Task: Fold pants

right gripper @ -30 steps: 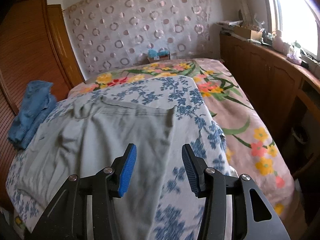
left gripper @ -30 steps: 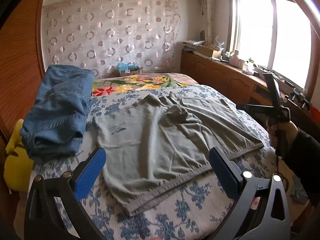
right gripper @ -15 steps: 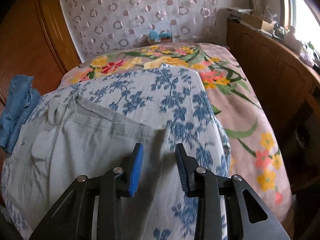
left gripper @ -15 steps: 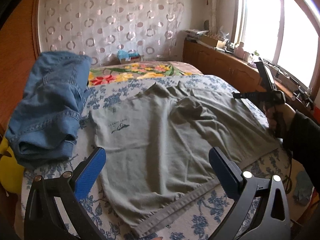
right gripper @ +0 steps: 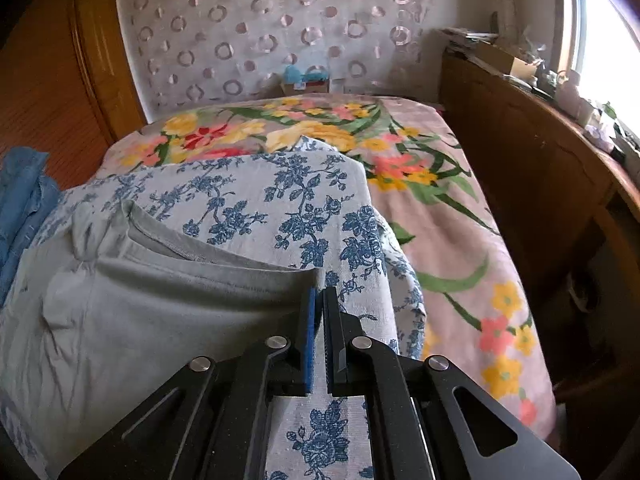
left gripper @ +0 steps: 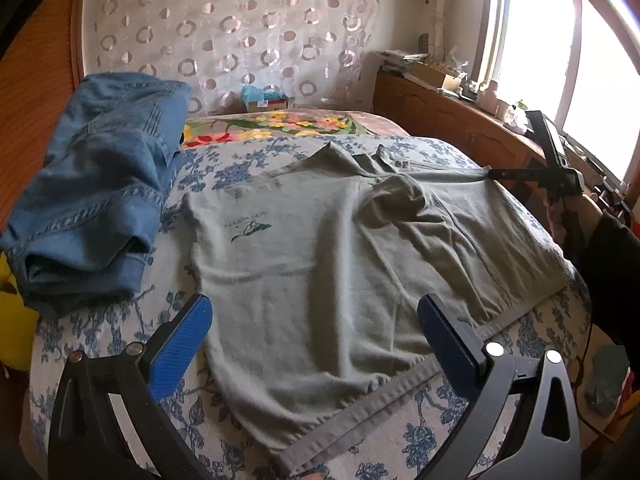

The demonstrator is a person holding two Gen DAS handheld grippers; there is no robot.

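Grey-green pants (left gripper: 320, 272) lie spread flat on the bed, with a small dark print near their left side. My left gripper (left gripper: 314, 308) hovers open just above the near part of the pants, its blue pads wide apart and holding nothing. The right gripper (left gripper: 491, 173), held by a hand (left gripper: 560, 220) in a dark sleeve, reaches the pants' far right corner. In the right wrist view the right gripper (right gripper: 319, 296) has its jaws closing tight on that corner of the pants (right gripper: 160, 320), and the fabric's edge runs straight into the pads.
Folded blue jeans (left gripper: 92, 208) are stacked at the bed's left side, with something yellow (left gripper: 12, 320) beside them. A blue-flowered sheet (left gripper: 400, 432) covers the bed over a bright floral blanket (right gripper: 440, 220). A wooden cabinet (right gripper: 520, 160) runs along the right, under the window.
The right gripper moved forward to the pants' far corner and its jaws went from half open to shut on it. The left gripper came slightly closer to the pants and stayed open.
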